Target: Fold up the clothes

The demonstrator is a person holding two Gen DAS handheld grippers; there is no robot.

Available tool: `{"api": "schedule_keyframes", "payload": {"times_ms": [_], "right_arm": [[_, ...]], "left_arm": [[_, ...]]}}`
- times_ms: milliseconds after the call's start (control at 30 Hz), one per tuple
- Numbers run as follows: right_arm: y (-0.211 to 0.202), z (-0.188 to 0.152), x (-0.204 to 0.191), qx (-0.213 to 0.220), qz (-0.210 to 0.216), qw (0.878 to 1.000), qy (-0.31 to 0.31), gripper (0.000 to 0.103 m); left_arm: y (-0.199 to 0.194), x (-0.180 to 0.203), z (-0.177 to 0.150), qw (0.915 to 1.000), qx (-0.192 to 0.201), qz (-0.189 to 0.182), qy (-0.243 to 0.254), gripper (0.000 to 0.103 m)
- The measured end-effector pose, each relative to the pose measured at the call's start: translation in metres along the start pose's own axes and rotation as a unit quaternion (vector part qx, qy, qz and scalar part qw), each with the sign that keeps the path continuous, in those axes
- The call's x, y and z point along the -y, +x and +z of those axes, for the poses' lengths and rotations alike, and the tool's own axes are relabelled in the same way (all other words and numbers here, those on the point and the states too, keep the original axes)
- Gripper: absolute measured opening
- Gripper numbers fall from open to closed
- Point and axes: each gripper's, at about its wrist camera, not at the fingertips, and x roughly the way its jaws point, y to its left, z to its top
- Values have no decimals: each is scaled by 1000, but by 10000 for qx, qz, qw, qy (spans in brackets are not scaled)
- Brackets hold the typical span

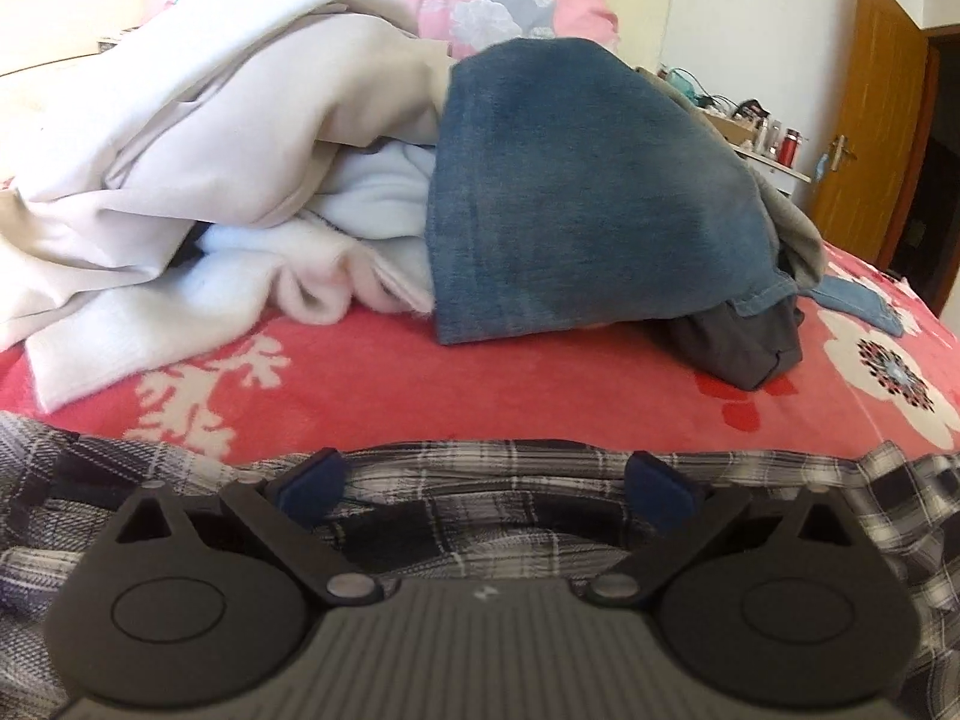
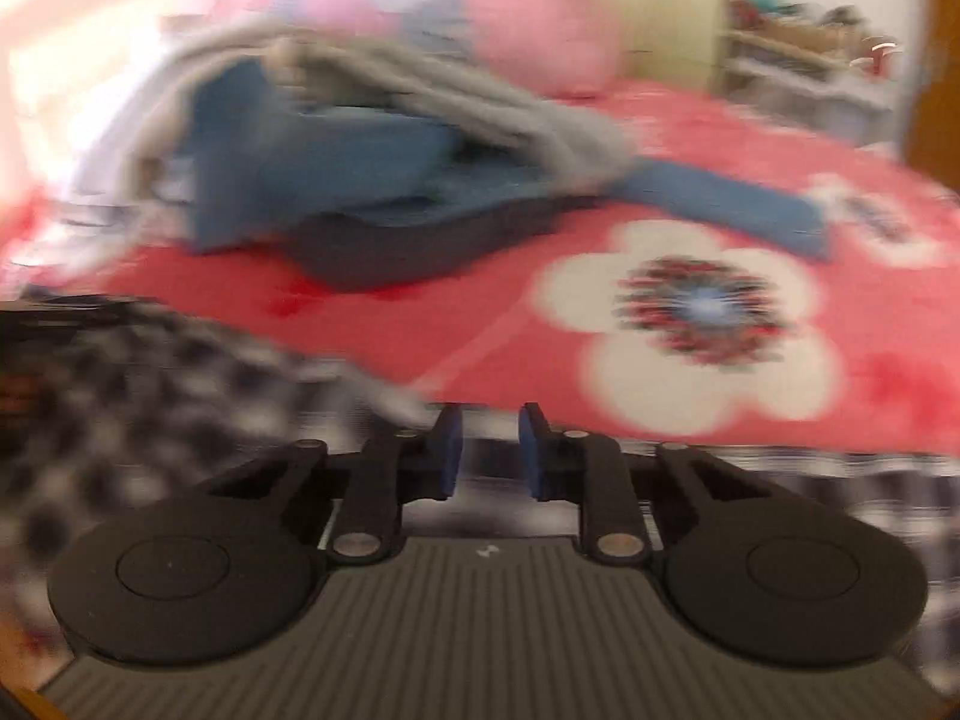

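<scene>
While the left gripper [image 1: 483, 489] is held wide open over the plaid shirt [image 1: 480, 516], the right gripper [image 2: 489, 453] is seen nearly closed on nothing.

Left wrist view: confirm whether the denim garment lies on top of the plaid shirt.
No: the denim garment sits in the clothes pile farther back, with a strip of red blanket showing between it and the plaid shirt.

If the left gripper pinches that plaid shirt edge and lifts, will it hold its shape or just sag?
It will likely sag: the plaid shirt lies rumpled in soft folds under the open left gripper. It probably weighs little, since the cloth looks thin. It may drag rather than slide, as the red blanket under it looks fuzzy.
</scene>
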Motion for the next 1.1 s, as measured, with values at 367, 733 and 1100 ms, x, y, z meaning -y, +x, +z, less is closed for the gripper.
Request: {"api": "schedule_keyframes", "payload": {"times_ms": [367,733,1100], "right_arm": [[66,13,-103,-1011,1164,9606,-2314,19],[88,24,-117,-1813,1202,9404,-2614,42],[52,41,-150,-1207,114,9303,-3463,1]], "left_arm": [[1,-17,1,9986,34,373,-363,99],[-2,-19,0,9988,127,272,-391,99],[-7,-22,0,9980,278,278,-503,96]]}}
